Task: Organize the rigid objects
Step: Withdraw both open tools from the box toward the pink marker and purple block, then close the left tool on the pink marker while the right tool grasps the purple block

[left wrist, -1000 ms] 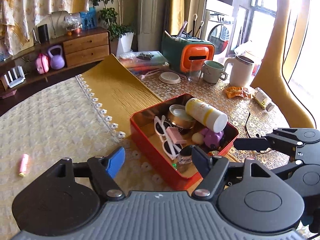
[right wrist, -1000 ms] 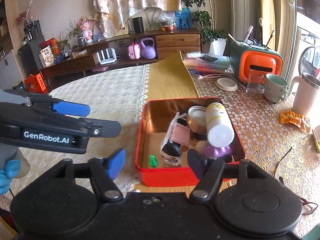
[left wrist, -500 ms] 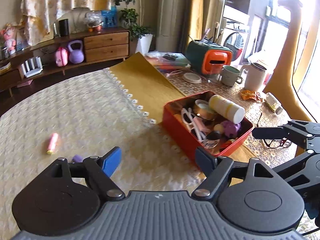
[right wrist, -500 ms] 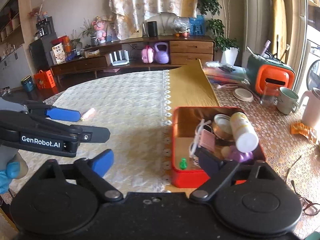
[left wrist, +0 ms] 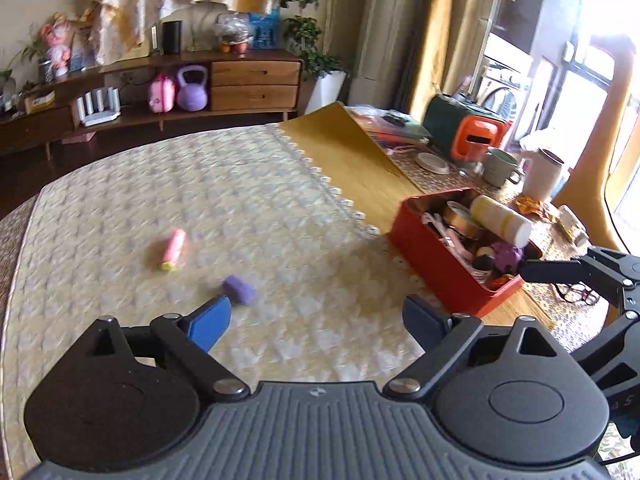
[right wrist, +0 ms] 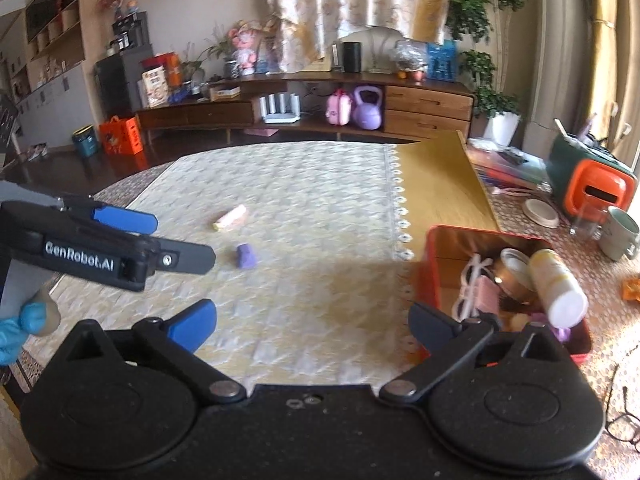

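A red tin box (left wrist: 448,276) (right wrist: 434,264) holds several small objects, with a white and yellow bottle (left wrist: 500,220) (right wrist: 558,290) lying on top. A small purple block (left wrist: 239,289) (right wrist: 245,256) and a pink tube (left wrist: 173,244) (right wrist: 230,217) lie loose on the cream tablecloth. My left gripper (left wrist: 316,322) is open and empty, just short of the purple block; it also shows in the right wrist view (right wrist: 176,240). My right gripper (right wrist: 312,320) is open and empty, left of the box; it also shows in the left wrist view (left wrist: 560,270).
Past the box stand an orange and green toaster (left wrist: 466,132), a green mug (left wrist: 500,166), a white jug (left wrist: 544,174) and a small white dish (left wrist: 432,161). Eyeglasses (left wrist: 578,292) lie right of the box. A yellow runner (left wrist: 360,164) crosses the table.
Both grippers have swung left, away from the box and toward the open tablecloth. The purple block and the pink tube have come into view. Both stay open.
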### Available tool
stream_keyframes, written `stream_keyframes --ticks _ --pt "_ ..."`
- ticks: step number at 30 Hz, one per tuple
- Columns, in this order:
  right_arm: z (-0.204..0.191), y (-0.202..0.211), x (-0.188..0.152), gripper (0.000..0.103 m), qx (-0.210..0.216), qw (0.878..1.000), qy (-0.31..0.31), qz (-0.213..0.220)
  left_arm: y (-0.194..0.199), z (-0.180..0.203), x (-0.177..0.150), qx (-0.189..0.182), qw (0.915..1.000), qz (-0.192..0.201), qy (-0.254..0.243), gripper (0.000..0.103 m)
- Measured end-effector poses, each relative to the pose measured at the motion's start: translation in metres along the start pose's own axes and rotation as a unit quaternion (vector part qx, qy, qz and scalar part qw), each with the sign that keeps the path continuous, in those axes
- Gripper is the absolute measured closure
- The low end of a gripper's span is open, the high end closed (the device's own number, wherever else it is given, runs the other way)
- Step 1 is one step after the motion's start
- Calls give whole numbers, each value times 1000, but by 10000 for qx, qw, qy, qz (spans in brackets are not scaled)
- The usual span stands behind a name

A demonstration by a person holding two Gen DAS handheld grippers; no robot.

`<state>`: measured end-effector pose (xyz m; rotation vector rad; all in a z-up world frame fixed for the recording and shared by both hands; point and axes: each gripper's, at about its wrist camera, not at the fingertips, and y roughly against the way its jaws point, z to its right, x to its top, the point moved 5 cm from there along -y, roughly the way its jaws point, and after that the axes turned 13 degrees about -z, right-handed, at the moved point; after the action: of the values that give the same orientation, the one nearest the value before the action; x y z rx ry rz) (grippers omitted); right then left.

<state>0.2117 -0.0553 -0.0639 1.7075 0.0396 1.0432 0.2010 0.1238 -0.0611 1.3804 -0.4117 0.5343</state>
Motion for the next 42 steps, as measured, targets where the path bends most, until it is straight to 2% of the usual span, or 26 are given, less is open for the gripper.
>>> stream_keyframes --ticks 3,9,14,20,23,26,34,38,42 --pt "-13 -6 2 1 53 9999 127 -44 1 -22 -2 57 9998 17 191 2" --pt "-34 -25 11 1 159 9992 338 -125 -4 -59 -1 240 9986 83 458 0" --pt "-45 -42 21 1 193 9987 425 -180 -13 -75 1 537 9966 353 513 0" --pt "-51 -64 36 1 208 9984 463 -235 -38 -94 14 879 9946 180 530 0" --pt "-53 -75 43 2 233 9982 487 -265 -53 -106 22 760 9945 76 711 0" --pt "-54 -90 48 3 256 9977 531 -323 -68 -115 30 938 9929 48 728 0" --pt "-59 -132 59 10 242 9957 739 -495 -111 -131 49 1214 9902 -153 677 0" --pt "-59 -150 65 23 269 9952 750 -572 -130 -138 54 1254 9892 -238 714 0" --pt "-63 -163 71 25 368 9948 738 -590 -147 -141 57 1471 9869 -350 570 0"
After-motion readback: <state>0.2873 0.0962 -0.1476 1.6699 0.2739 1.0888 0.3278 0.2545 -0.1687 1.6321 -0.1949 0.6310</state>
